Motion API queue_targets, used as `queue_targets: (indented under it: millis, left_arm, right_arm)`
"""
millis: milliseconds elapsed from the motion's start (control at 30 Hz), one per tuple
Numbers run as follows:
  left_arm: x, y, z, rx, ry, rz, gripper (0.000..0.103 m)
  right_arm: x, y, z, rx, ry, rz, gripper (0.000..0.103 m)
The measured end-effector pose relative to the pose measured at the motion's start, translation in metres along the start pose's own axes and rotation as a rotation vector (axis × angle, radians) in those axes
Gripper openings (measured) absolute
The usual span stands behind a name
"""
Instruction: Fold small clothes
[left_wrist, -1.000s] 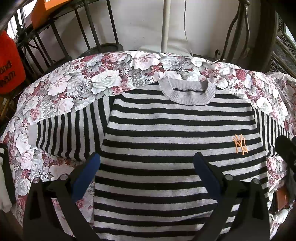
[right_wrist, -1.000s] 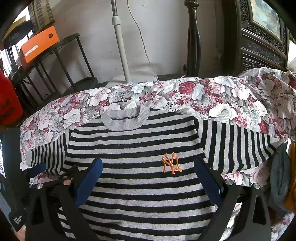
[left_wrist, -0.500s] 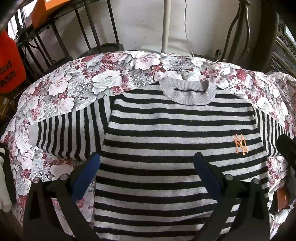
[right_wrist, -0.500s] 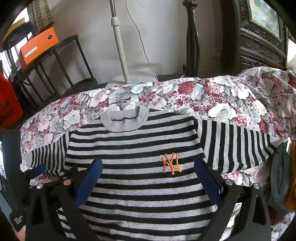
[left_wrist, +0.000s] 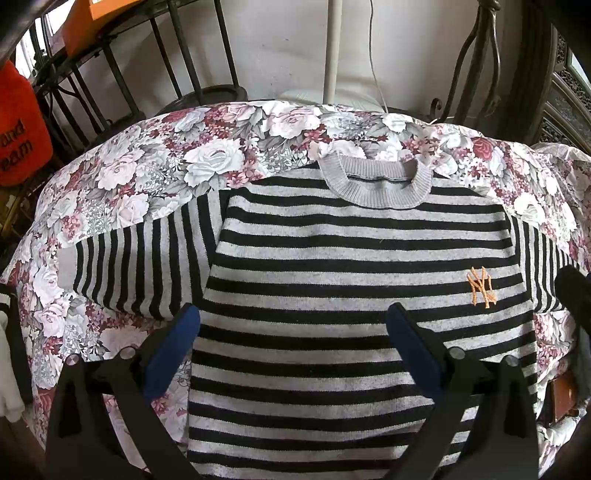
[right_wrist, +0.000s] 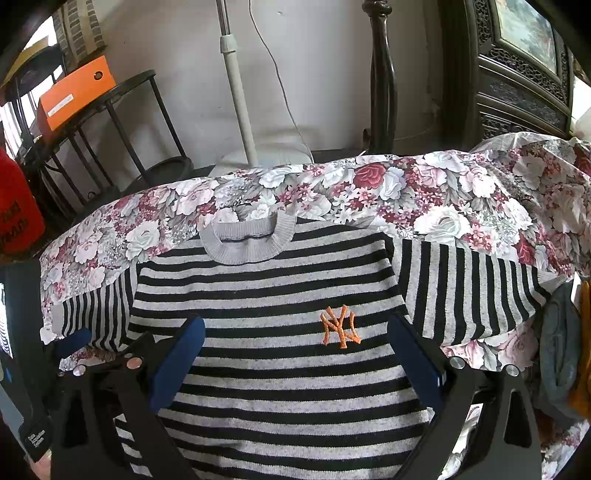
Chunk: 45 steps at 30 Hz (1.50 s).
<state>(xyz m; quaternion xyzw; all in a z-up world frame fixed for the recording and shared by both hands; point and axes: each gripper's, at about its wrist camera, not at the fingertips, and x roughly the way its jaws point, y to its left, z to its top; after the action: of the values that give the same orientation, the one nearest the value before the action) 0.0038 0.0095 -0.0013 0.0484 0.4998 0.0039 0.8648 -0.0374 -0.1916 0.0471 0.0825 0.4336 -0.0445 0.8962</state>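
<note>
You had the floral cloth (left_wrist: 221, 158) spread over the desk, and on it the striped sweater (left_wrist: 332, 266) lay face up and flat, grey collar (left_wrist: 373, 184) at the far side, both sleeves out sideways from the body. No fold showed anywhere, so by my reading the task stood at its start: sleeves, sides and the lengthwise fold were all left to do. Your left gripper (left_wrist: 291, 332) hung over the sweater's lower body, jaws wide apart and holding nothing. Your right gripper (right_wrist: 295, 343) hung likewise just below the orange logo (right_wrist: 340, 326), jaws spread and empty.
</note>
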Motion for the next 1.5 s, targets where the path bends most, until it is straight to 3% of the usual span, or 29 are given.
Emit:
queue_targets:
  millis: [1267,1500]
  left_arm:
    - [0.001,0.009,-0.005,0.0,0.008,-0.006,0.098]
    - [0.027,0.013,-0.009,-0.024,0.113,-0.054,0.098]
  right_arm:
    - [0.003,0.0,0.001,-0.005,0.006,0.0,0.099]
    - [0.009,-0.03,-0.001,0.075,-0.007,0.077,0.099]
